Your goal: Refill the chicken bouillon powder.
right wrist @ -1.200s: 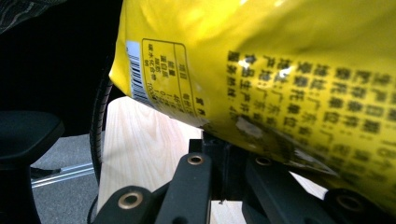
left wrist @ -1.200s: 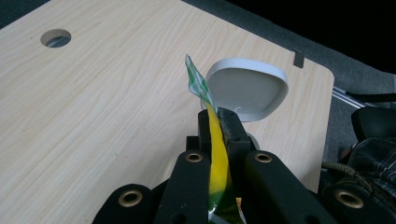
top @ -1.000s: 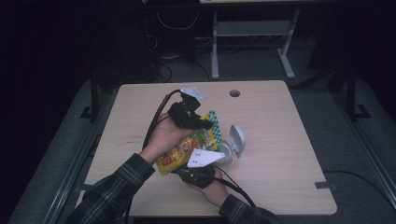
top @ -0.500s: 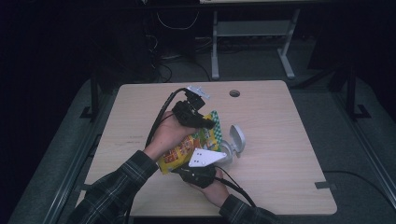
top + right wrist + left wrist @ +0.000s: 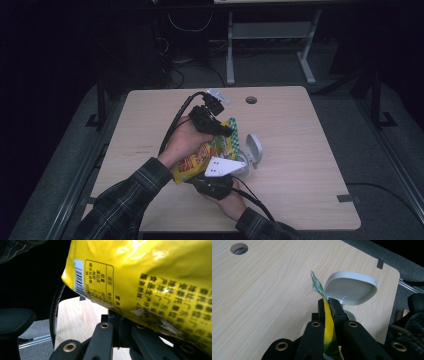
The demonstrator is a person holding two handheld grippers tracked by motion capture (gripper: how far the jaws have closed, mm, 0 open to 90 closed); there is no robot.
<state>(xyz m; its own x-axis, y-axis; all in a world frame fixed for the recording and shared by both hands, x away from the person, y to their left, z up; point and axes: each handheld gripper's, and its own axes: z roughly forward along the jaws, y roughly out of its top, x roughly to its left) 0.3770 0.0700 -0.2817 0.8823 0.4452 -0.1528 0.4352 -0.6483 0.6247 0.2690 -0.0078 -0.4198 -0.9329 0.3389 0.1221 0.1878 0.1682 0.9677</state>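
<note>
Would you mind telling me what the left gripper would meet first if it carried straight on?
Probably the open grey lid just beyond the left gripper, which is shut on the snack bag; depth is unclear.

room: dim | floor [image 5: 380, 150]: grey carpet | table [image 5: 300, 195]: light wood | behind: grey metal frame [image 5: 270, 35], cables [image 5: 185, 75]
</note>
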